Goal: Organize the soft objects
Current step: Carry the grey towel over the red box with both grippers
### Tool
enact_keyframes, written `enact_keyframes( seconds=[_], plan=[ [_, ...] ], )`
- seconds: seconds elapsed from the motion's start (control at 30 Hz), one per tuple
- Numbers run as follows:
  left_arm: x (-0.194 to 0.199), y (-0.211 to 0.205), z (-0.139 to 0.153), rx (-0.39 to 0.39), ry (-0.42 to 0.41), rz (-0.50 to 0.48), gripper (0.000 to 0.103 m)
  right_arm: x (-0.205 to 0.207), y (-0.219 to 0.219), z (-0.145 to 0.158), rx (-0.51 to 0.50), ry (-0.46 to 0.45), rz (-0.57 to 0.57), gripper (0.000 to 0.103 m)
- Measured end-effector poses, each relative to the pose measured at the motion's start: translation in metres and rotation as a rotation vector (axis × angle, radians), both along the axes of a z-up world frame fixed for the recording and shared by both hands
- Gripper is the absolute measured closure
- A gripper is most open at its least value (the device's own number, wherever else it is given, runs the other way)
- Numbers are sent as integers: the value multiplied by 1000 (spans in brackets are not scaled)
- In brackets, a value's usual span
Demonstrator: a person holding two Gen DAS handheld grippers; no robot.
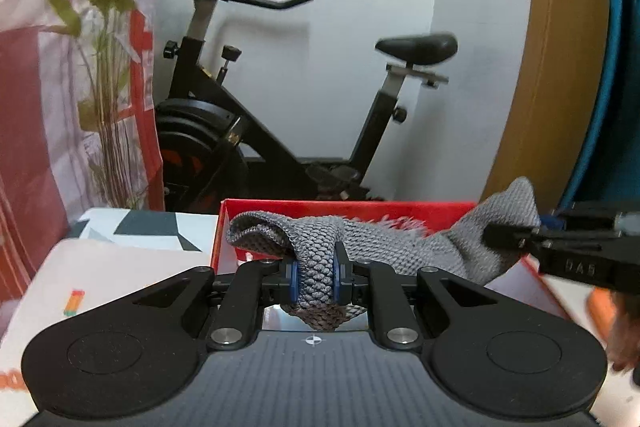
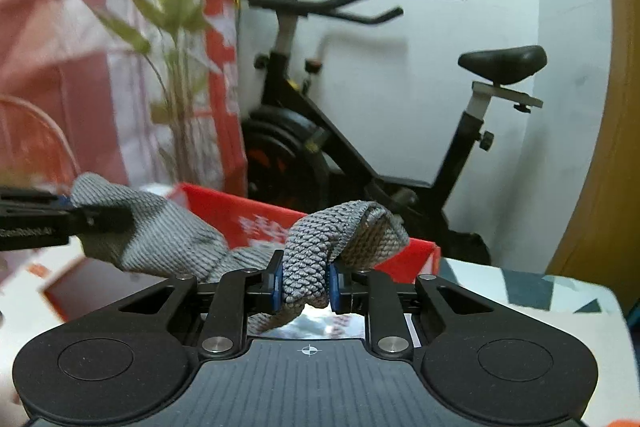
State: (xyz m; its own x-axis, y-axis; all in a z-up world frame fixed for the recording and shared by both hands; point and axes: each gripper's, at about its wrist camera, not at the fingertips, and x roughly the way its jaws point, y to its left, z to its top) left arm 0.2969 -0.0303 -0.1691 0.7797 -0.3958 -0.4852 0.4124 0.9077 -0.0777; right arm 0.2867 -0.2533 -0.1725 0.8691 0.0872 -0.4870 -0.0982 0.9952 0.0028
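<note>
A grey knitted cloth [image 1: 384, 239] hangs stretched between my two grippers above a red box [image 1: 360, 209]. My left gripper [image 1: 317, 277] is shut on one bunched end of the cloth. My right gripper [image 1: 516, 237] enters the left wrist view from the right, shut on the cloth's other end. In the right wrist view my right gripper [image 2: 306, 285] is shut on the grey cloth [image 2: 308, 259], and my left gripper [image 2: 86, 219] holds the far end at the left over the red box [image 2: 256, 223].
A black exercise bike [image 1: 256, 131] stands behind the table against a white wall. A green plant [image 1: 104, 67] and a red and white curtain [image 1: 28, 107] are at the left. A patterned tablecloth [image 1: 132, 231] covers the table. A wooden panel [image 1: 540, 67] is at the right.
</note>
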Motion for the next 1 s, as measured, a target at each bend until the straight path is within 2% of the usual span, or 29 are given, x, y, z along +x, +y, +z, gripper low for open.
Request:
enact_keyframes(
  seconds=[0.13,0.27,0.43,0.53,0.63,0.77,0.83,0.97,1.0],
  plan=[
    [21,-7,-10,78,5,-4,87,22,-1,-18,-23,60,-28,84],
    [37,-8,-24,93,77,10,87,40,13,-31,-98,128,14,84],
    [41,-8,-36,126,152,-30,86,47,20,-47,-128,199,30,84],
    [48,-7,-38,119,178,-37,86,48,22,-46,-131,210,20,84],
    [54,-8,-42,95,223,-49,85,53,20,-54,-126,274,24,84],
    [50,-12,-49,125,239,-68,85,54,18,-55,-105,291,15,84],
    [50,-12,-48,126,234,-59,84,54,21,-56,-132,296,-4,83],
    [51,-9,-42,104,230,-33,56,51,28,-54,-197,301,-12,76],
    [49,-7,-39,90,227,-35,40,48,28,-52,-203,297,-22,72]
  ],
)
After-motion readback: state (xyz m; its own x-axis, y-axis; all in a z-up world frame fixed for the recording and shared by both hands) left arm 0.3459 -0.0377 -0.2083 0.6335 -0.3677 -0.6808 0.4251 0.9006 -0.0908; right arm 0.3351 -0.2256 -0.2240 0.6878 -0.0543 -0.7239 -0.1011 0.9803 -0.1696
